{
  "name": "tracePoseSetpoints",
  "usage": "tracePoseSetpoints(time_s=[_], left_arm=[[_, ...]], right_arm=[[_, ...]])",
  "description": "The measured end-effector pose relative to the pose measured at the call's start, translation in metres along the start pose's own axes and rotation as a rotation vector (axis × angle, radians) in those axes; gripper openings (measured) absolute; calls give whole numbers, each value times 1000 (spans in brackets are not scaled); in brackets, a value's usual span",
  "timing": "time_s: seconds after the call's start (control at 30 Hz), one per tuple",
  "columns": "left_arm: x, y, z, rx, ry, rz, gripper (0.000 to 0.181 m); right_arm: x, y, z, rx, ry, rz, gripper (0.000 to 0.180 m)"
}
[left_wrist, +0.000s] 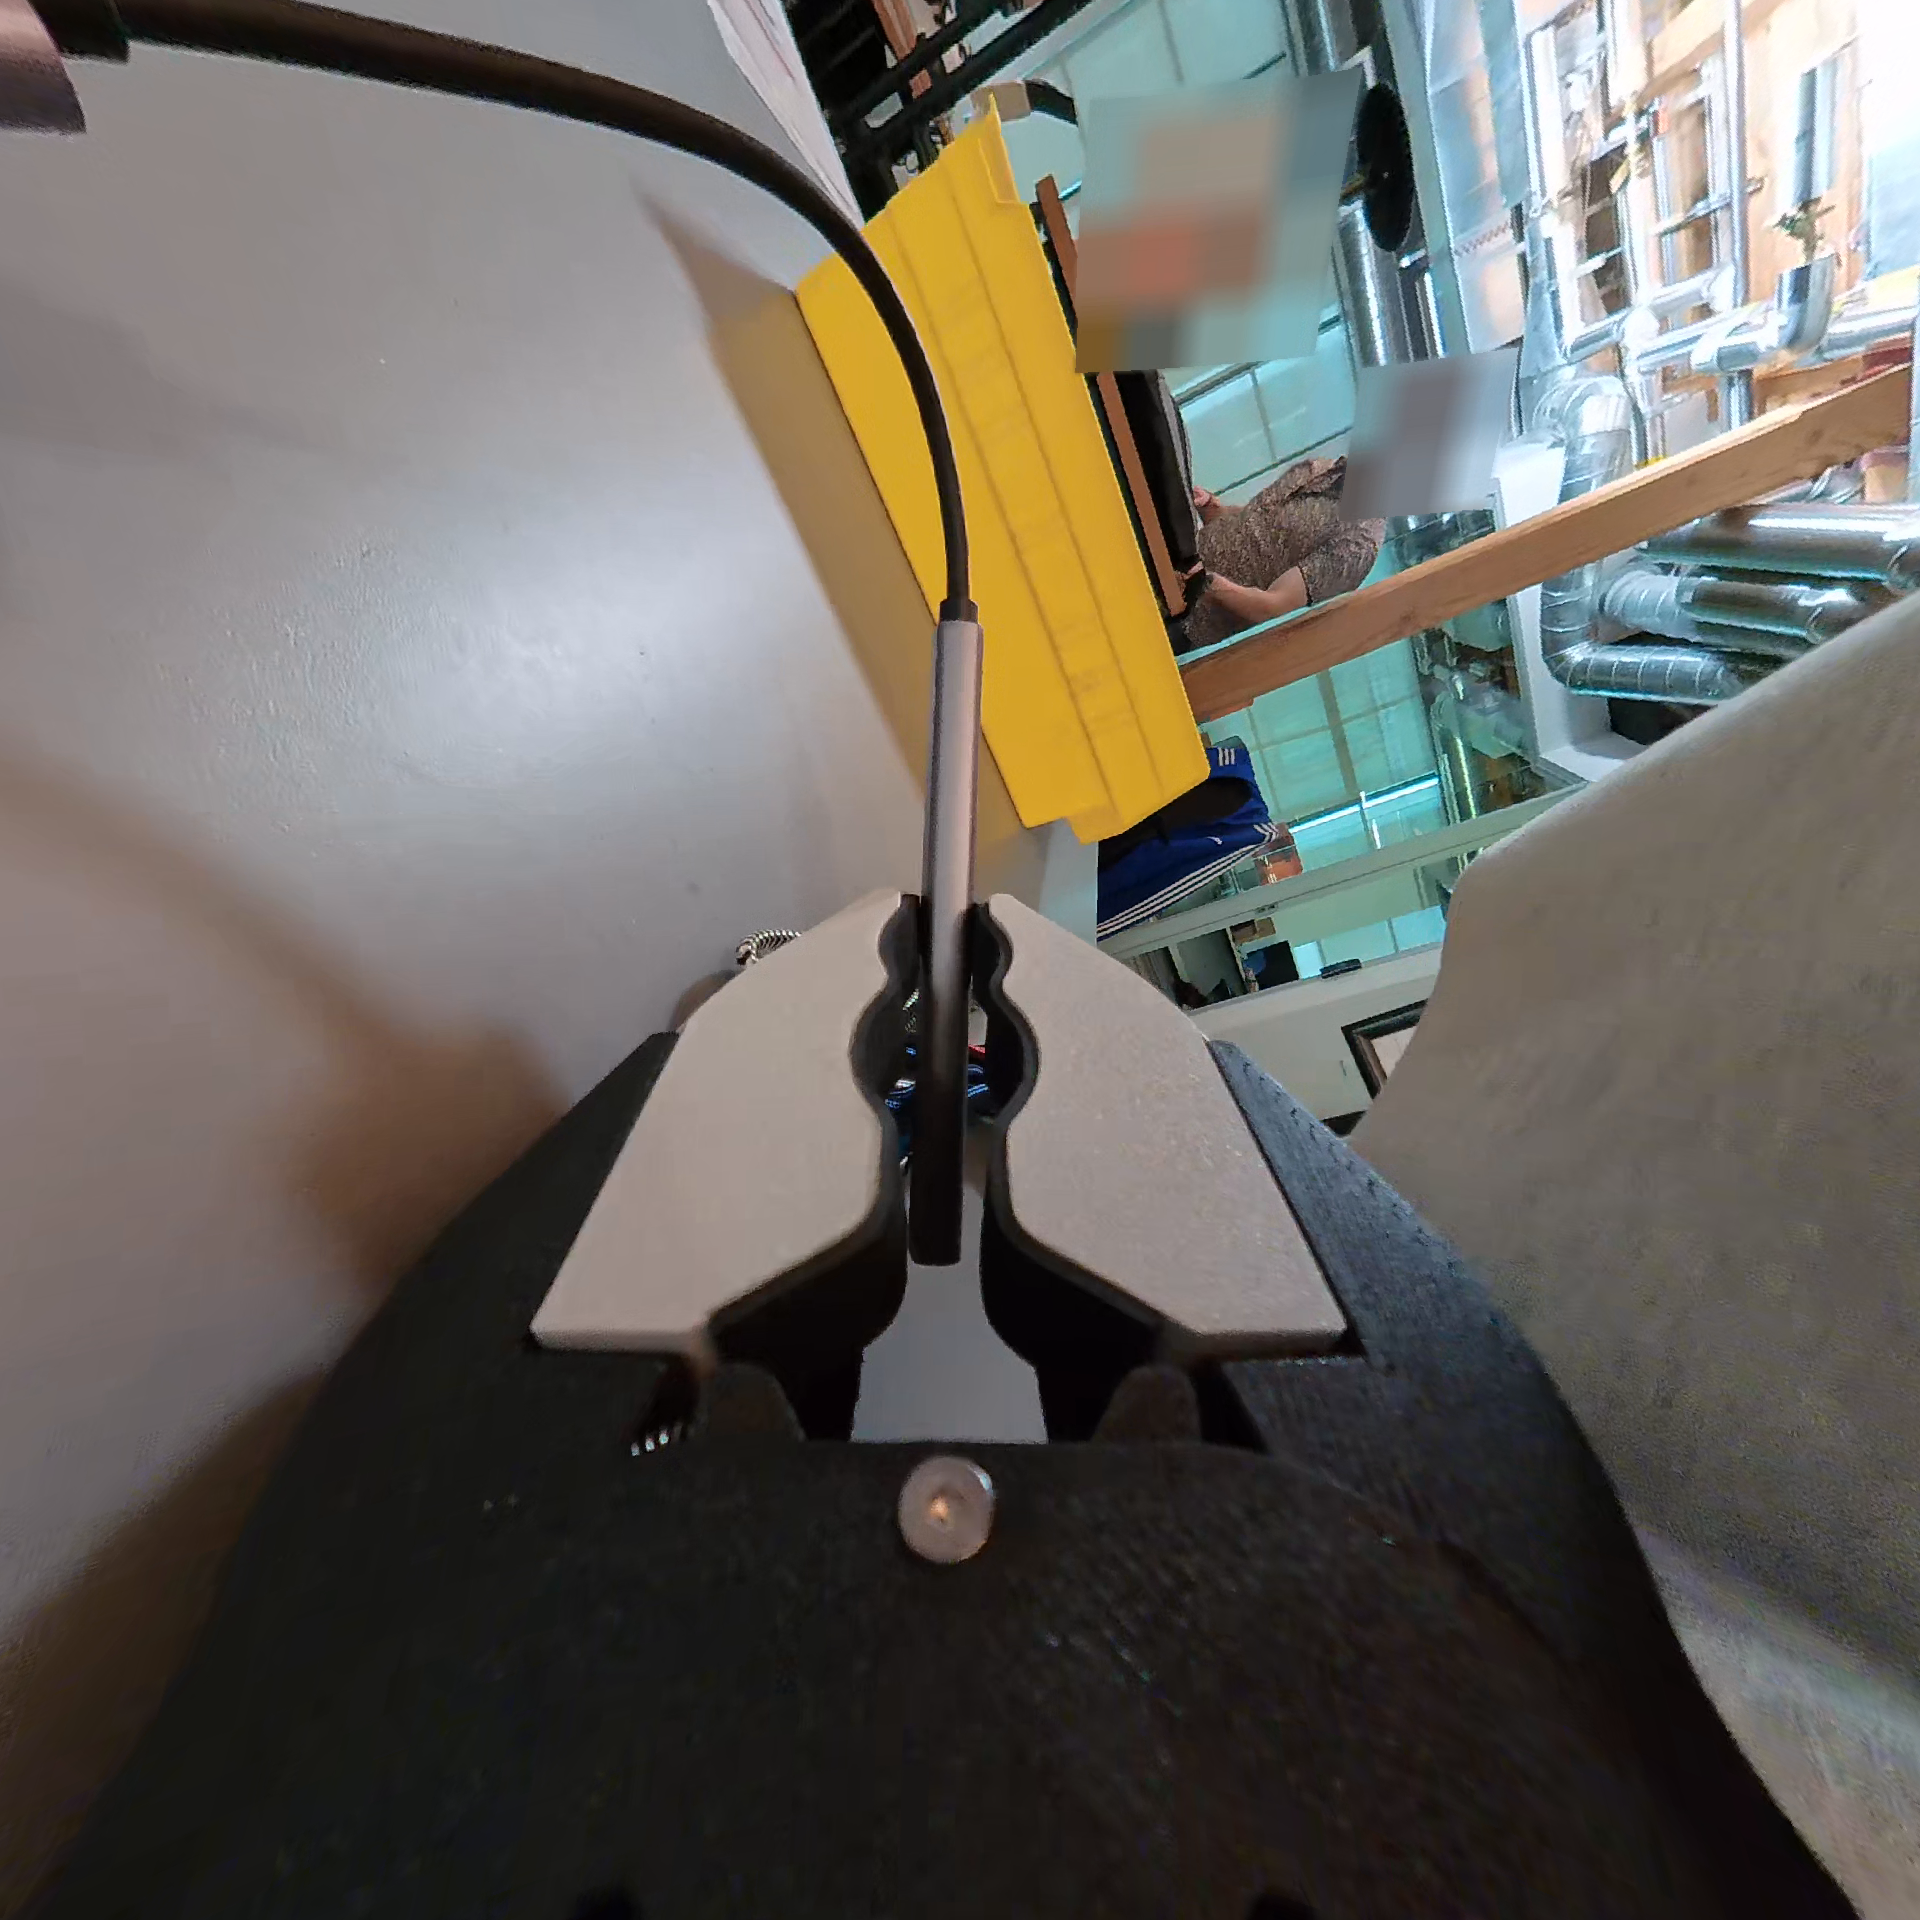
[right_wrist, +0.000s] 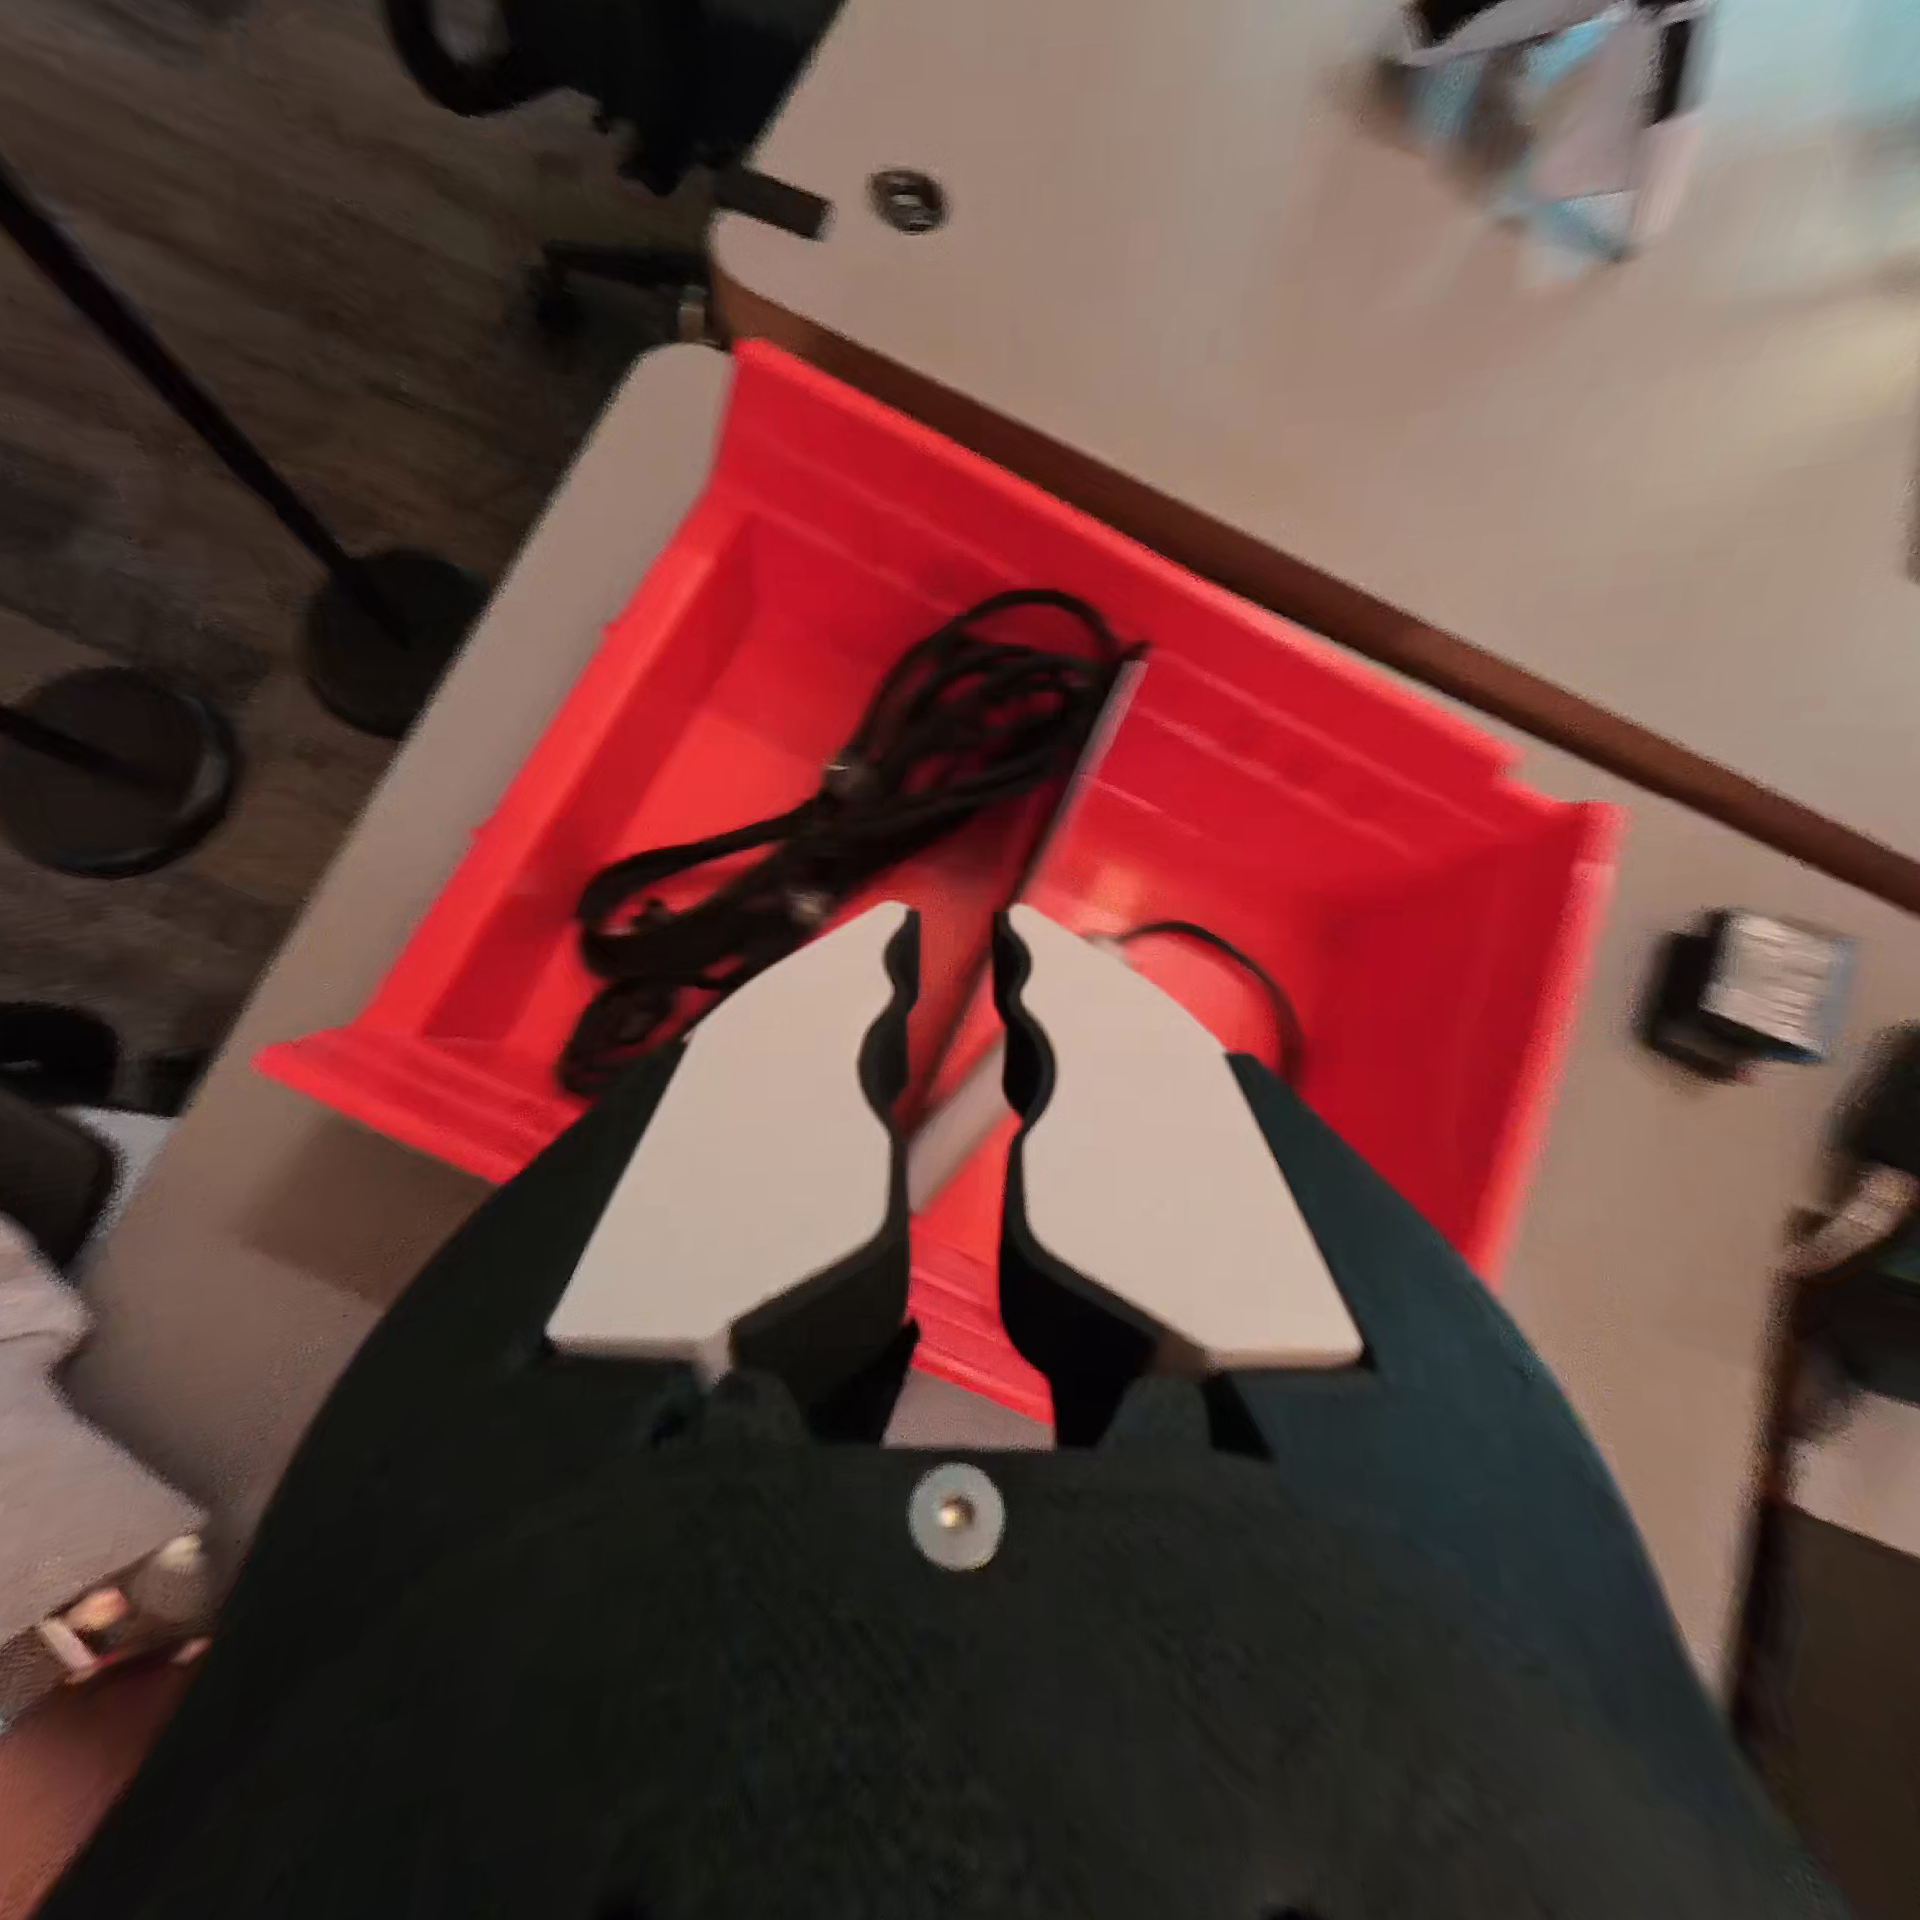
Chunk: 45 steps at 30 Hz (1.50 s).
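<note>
Left gripper (left_wrist: 943, 920) fingers clenched on grey connector (left_wrist: 954, 790), axis toward 12 o'clock; right gripper (right_wrist: 954, 925) fingers slightly parted, empty, above red bin (right_wrist: 1351, 831), cable bundle (right_wrist: 831, 821) at 11 o'clock.

The left gripper (left_wrist: 945, 914) has its jaws pinched nearly together, while the right gripper (right_wrist: 956, 920) hangs slightly parted.

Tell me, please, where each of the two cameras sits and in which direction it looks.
Left wrist view: sits on the left gripper, tilted sideways along a white surface toward a yellow bin; its fingers clamp a grey connector on a black cable.
Right wrist view: sits on the right gripper, looking down into a red bin that holds coiled black cables; its fingers stand slightly apart, holding nothing.
Shared: no object clearly appears in both views.
</note>
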<state>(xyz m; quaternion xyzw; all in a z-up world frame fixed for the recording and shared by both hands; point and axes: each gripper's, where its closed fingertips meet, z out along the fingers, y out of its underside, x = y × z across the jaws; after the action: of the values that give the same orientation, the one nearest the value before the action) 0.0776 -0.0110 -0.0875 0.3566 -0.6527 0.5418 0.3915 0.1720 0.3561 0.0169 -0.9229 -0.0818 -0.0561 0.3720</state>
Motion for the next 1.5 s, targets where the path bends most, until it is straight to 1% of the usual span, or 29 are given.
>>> tracePoseSetpoints(time_s=[0.07, 0.13, 0.2, 0.3, 0.4, 0.47, 0.57, 0.63, 0.8, 0.9, 0.97, 1.03, 1.1, 1.17, 1.2, 1.27, 1.33, 1.43, 1.5], left_arm=[[0, 0, 0, 0, -1, -2, 11], [-1, -1, 1, 2, -3, -3, 11], [-1, -1, 1, 3, -3, -10, 10], [-2, -1, 2, 7, -3, -19, 11], [-2, -2, 2, 12, -7, -16, 10], [-2, -2, 2, 15, -6, -20, 10], [-2, -2, 3, 20, 2, -33, 11], [-2, -2, 3, 18, 5, -38, 11], [-1, -2, 2, 19, 14, -40, 11], [-1, -2, 2, 21, 17, -43, 11], [-1, -2, 2, 20, 19, -44, 11], [0, -2, 2, 19, 22, -46, 11], [0, -2, 2, 18, 25, -48, 11], [0, -2, 1, 15, 23, -46, 11], [0, -2, 1, 15, 22, -43, 11], [0, -2, 1, 18, 15, -35, 11], [-1, -2, 2, 19, 6, -27, 11], [-1, -2, 2, 19, 6, -28, 11], [-1, -2, 2, 19, 5, -27, 11]], right_arm=[[32, -4, -24, 28, 128, -8, 12], [52, -7, -50, 102, 187, 47, 13], [62, -1, -68, 153, 192, 136, 14], [54, 16, -72, 176, 101, 279, 20], [31, 26, -64, 181, 4, 374, 26], [21, 29, -56, 170, 14, 356, 28], [8, 33, -41, 80, 78, 241, 37], [-4, 32, -27, -6, 89, 146, 40], [-36, 12, 20, -137, 46, -33, 43], [-41, 5, 53, -226, 39, -93, 44], [-44, 4, 74, -301, 8, -93, 43], [-49, 4, 94, -368, -40, -45, 37], [-49, 12, 110, -446, -52, 4, 35], [-45, 26, 120, -552, -29, 41, 33], [-43, 30, 123, -573, -9, 34, 32], [-38, 28, 123, -583, 28, -8, 19], [-41, 21, 120, -546, 13, -11, 15], [-43, -3, 101, -396, -24, 45, 13], [-41, -24, 78, -271, -32, 81, 13]])
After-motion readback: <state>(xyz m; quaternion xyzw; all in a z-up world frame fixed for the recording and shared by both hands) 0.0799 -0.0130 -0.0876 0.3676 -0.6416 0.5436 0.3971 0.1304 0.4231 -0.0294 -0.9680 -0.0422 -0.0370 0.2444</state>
